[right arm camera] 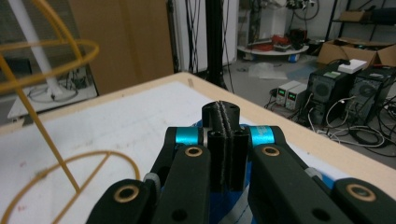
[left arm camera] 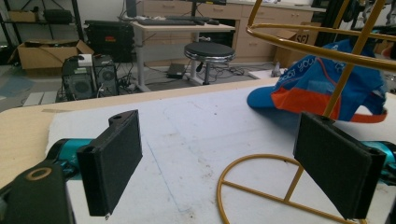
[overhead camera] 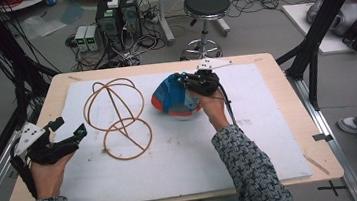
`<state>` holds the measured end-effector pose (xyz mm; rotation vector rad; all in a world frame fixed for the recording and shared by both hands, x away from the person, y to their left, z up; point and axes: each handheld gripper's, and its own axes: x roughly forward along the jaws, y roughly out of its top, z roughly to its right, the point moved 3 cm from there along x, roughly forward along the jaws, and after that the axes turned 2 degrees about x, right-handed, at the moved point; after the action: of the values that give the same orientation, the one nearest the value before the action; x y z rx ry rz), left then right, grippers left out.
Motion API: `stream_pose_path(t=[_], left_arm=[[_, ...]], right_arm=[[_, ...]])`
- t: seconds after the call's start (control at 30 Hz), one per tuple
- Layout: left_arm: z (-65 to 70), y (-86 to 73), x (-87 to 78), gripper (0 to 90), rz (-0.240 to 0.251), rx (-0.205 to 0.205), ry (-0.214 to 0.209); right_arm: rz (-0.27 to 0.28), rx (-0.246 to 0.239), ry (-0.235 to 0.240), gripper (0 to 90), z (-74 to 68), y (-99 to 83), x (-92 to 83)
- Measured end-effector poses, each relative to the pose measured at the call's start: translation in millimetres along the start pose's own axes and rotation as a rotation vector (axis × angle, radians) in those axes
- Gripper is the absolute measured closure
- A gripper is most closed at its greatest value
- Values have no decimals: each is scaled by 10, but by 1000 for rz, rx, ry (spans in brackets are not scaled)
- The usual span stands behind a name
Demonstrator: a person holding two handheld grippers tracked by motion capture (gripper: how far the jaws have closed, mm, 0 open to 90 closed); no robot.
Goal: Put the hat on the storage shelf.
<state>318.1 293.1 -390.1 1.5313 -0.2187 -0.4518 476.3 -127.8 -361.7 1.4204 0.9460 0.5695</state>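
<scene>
A blue cap with an orange brim (overhead camera: 171, 98) sits mid-table, right of a yellow wire stand (overhead camera: 118, 118). My right gripper (overhead camera: 180, 77) is on the cap's top and shut; in the right gripper view the pads (right arm camera: 225, 116) press flat together, blue cloth (right arm camera: 229, 207) shows just beneath them, and the stand's pole (right arm camera: 39, 126) rises at the left. My left gripper (overhead camera: 71, 127) rests open at the table's left edge. In the left gripper view its jaws (left arm camera: 229, 163) stand wide apart with nothing between them, facing the stand's pole (left arm camera: 348, 70) and the cap (left arm camera: 317, 84).
A white board (overhead camera: 183, 165) covers most of the wooden table. Beyond the far edge stand a black stool (overhead camera: 205, 4) and computer cases with cables (overhead camera: 117, 16). Black frame posts rise at both sides of the table.
</scene>
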Motion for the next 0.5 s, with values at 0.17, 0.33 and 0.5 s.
stream_pose_path(t=[0.17,0.33,0.5], left_arm=[[2,15,-12,157,5,2,0],[-21,16,-26,157,7,-2,7],[-28,27,-39,157,11,-1,8]], right_arm=[[23,-4,-15,900,0,122,-56],[84,22,-12,900,26,218,-129],[104,38,-27,900,42,250,-172]])
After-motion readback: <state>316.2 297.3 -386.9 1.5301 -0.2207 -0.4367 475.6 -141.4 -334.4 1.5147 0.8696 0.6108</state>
